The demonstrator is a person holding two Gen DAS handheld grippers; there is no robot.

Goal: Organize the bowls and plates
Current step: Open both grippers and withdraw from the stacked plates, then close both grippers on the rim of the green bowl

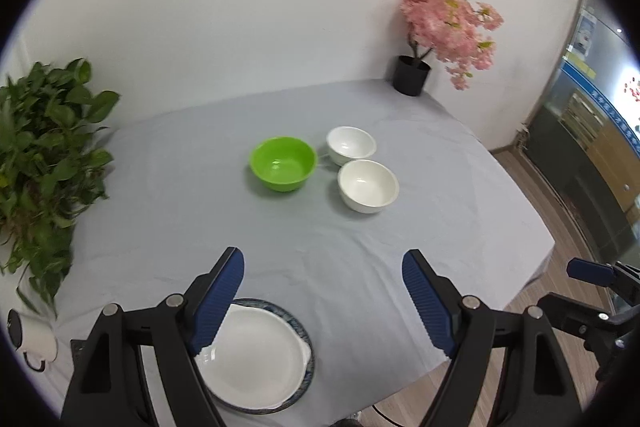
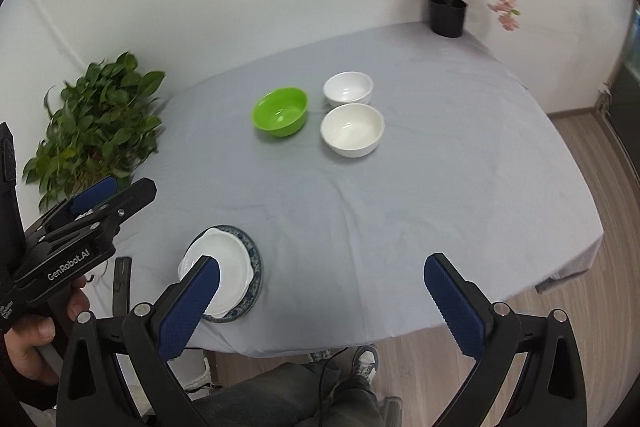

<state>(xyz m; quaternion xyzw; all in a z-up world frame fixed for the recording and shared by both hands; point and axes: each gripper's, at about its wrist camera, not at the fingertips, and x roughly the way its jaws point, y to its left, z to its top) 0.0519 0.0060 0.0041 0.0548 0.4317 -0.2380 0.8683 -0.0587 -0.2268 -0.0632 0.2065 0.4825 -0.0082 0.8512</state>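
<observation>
A green bowl (image 1: 283,163) (image 2: 280,111) and two white bowls, the farther (image 1: 351,145) (image 2: 348,89) and the nearer (image 1: 368,185) (image 2: 352,129), sit close together mid-table. At the near left edge a white plate (image 1: 256,355) (image 2: 224,267) lies on a blue-rimmed plate (image 1: 306,331) (image 2: 254,259). My left gripper (image 1: 324,257) hovers open and empty above the plates, well short of the bowls. It shows side-on (image 2: 94,193) in the right wrist view, held by a hand. My right gripper (image 2: 322,263) hangs open and empty over the table's near edge.
A grey cloth covers the table (image 1: 360,267) (image 2: 400,207). A leafy green plant (image 1: 44,147) (image 2: 100,131) stands at the left and a pink flower pot (image 1: 412,75) (image 2: 448,15) at the far right corner. A white mug (image 1: 32,339) is near left. A person's legs (image 2: 288,395) are below the edge.
</observation>
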